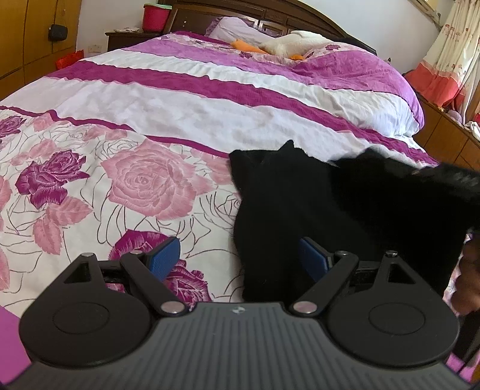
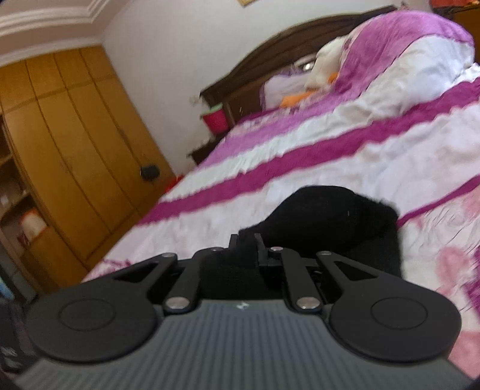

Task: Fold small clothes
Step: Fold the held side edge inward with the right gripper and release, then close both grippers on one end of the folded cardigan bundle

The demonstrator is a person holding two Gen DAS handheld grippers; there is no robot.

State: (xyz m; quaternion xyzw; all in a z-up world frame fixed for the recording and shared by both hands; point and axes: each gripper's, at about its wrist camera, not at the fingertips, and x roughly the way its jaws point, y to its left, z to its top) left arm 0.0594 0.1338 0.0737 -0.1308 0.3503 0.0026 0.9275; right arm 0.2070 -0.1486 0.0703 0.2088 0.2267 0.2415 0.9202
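A small black garment (image 1: pixel 315 204) lies on the floral bedspread (image 1: pixel 144 180), its right part lifted and blurred. My left gripper (image 1: pixel 240 258) is open, blue pads (image 1: pixel 165 258) wide apart, hovering over the garment's near left edge without holding it. In the right wrist view my right gripper (image 2: pixel 246 240) is shut on a fold of the black garment (image 2: pixel 336 216), which bunches up in front of the fingers above the bed. The view is motion-blurred.
The bed carries a purple-and-white striped quilt (image 1: pixel 210 90) with a white plush toy (image 1: pixel 294 42) and pillow near the headboard. A wooden wardrobe (image 2: pixel 69 135) and a nightstand with a red bucket (image 1: pixel 154 16) stand left. Curtains (image 1: pixel 450 60) hang on the right.
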